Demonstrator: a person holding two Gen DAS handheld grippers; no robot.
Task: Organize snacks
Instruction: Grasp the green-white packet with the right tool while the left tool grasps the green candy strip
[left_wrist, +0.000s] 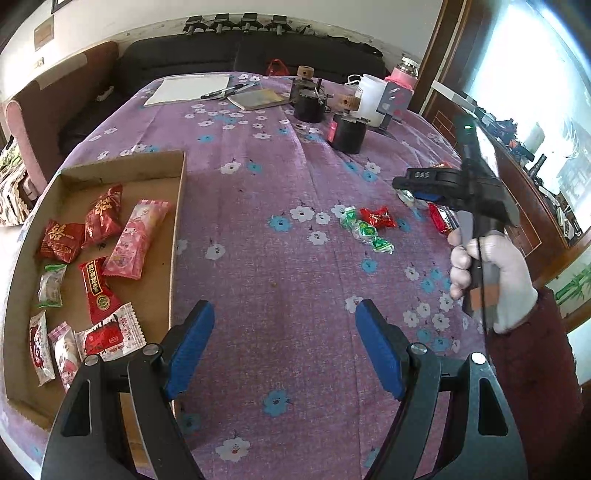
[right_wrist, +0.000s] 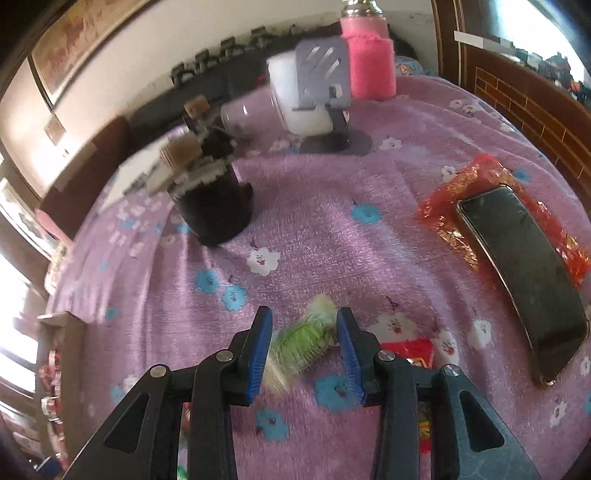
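A shallow cardboard box (left_wrist: 178, 229) at the left of the purple flowered tablecloth (left_wrist: 280, 177) holds several red, pink and white snack packets (left_wrist: 127, 240). Beside the box, my left gripper (left_wrist: 284, 310) hangs open over bare cloth with nothing between its pads. Loose green candies (left_wrist: 365, 232), a red candy (left_wrist: 378, 218) and a red packet (left_wrist: 441, 221) lie at the right. A gloved hand carries my right gripper (left_wrist: 406, 184) above them. Its blue pads press on a green-and-clear snack packet (right_wrist: 303, 339) between my right gripper's (right_wrist: 303, 314) fingers. Another red packet (right_wrist: 410, 350) lies under it.
A dark phone (right_wrist: 524, 273) rests on a red-gold wrapper (right_wrist: 443, 206) at the right. Two black pots (left_wrist: 345, 133) with brushes, a white jug (left_wrist: 369, 92), a pink bottle (right_wrist: 371, 66) and a grey stand (right_wrist: 325, 74) crowd the far side. Paper (left_wrist: 190, 88), pens and a notebook (left_wrist: 255, 98) lie beyond.
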